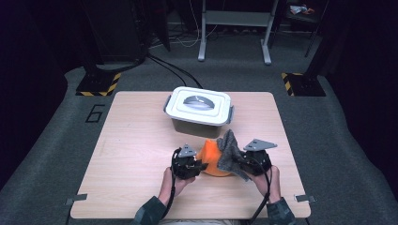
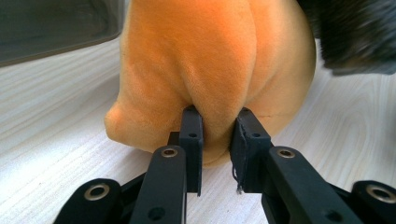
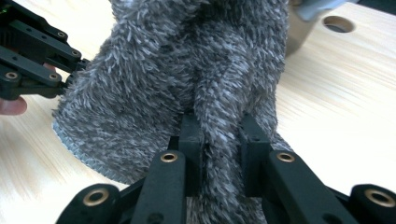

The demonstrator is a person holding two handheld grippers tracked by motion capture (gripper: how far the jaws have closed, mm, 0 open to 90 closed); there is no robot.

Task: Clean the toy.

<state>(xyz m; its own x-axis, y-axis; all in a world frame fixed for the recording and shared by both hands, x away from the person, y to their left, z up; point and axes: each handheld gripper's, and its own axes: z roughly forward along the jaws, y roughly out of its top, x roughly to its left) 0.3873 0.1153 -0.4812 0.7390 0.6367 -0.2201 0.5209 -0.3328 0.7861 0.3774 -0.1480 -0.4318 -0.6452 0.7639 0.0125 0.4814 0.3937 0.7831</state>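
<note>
Orange plush cloth [image 2: 205, 65] is bunching between the left gripper [image 2: 218, 140] fingers [image 2: 192, 135], which are pinching a fold of it on the table [image 1: 136, 140]. Right gripper [image 3: 222, 149] fingers are nipping a ridge of the grey fuzzy cloth [image 3: 187, 70], which is draping over the orange one. Both look soft, light and limp, so gathered folds are probably offering the surest hold.

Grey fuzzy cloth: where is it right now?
In the high view the grey fuzzy cloth is at the table's near centre-right, pinched in the right gripper, draped against the orange plush piece, just in front of the lidded white bin.
</note>
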